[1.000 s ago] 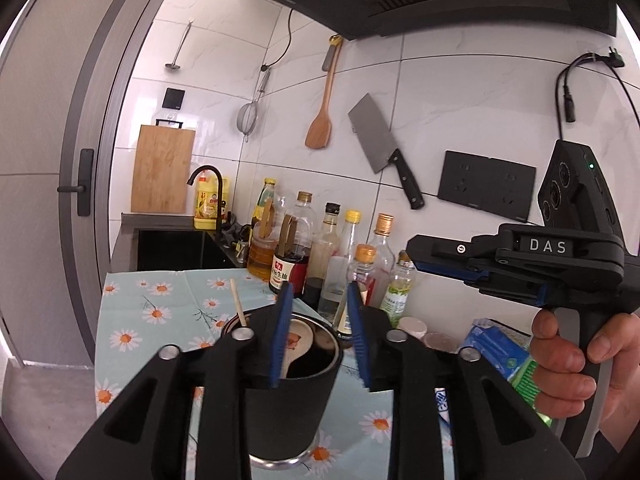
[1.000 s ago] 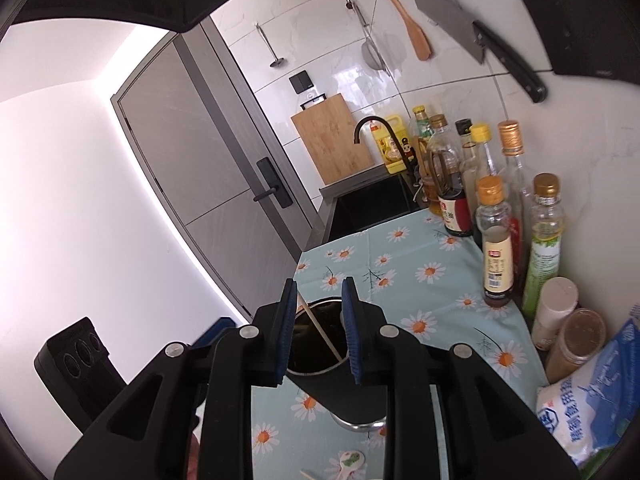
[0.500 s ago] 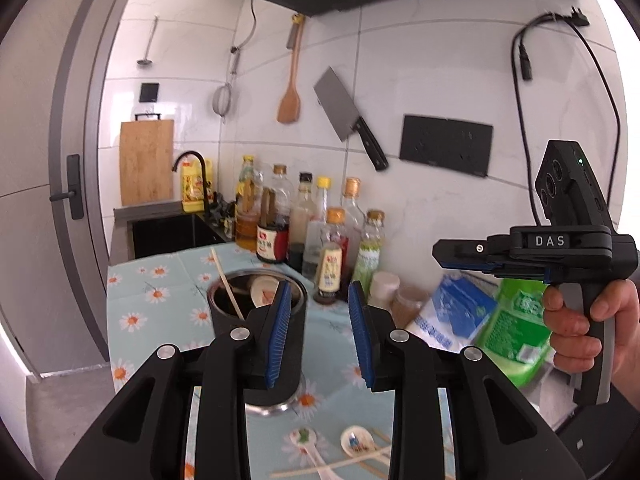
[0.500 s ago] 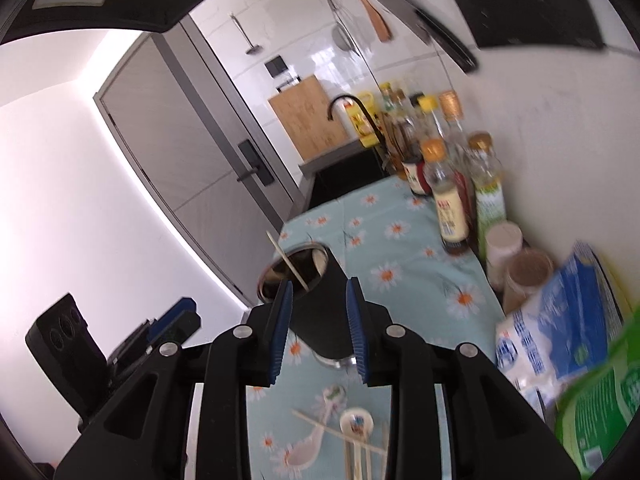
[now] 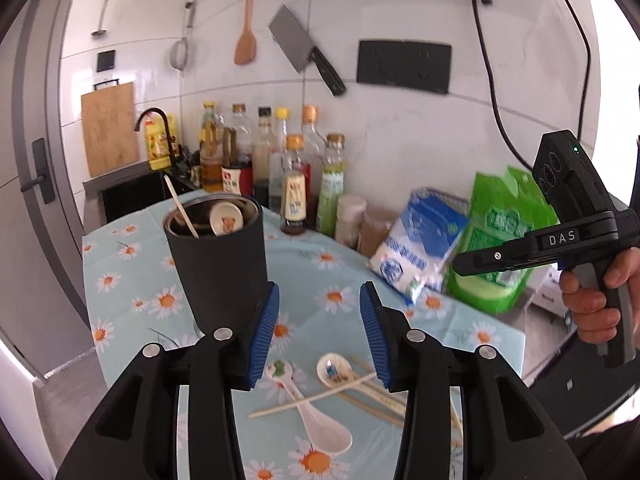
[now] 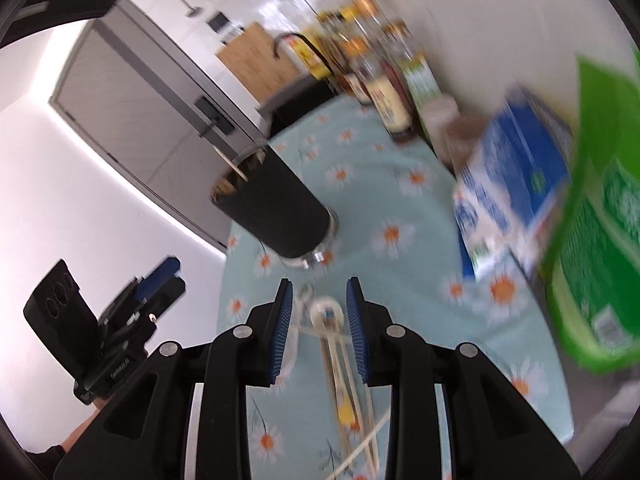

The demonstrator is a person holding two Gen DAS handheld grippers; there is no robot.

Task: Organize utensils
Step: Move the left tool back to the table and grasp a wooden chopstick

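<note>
Black and upright, the utensil holder (image 5: 218, 264) stands on the daisy-print tabletop (image 5: 340, 276) with a chopstick (image 5: 182, 210) and a ceramic spoon (image 5: 226, 219) inside. Two more spoons (image 5: 320, 420) and loose chopsticks (image 5: 360, 394) lie just before it. The left gripper (image 5: 318, 330) and right gripper (image 6: 318, 320) hover above them, jaws apart and holding nothing.

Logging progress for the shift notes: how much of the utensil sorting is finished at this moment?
Partly done. The black holder already contains one spoon and a chopstick. Nothing is in hand: the left gripper and right gripper are both open and empty. Still loose on the tablecloth are two spoons and several chopsticks, which the right gripper is pointed toward.
</note>
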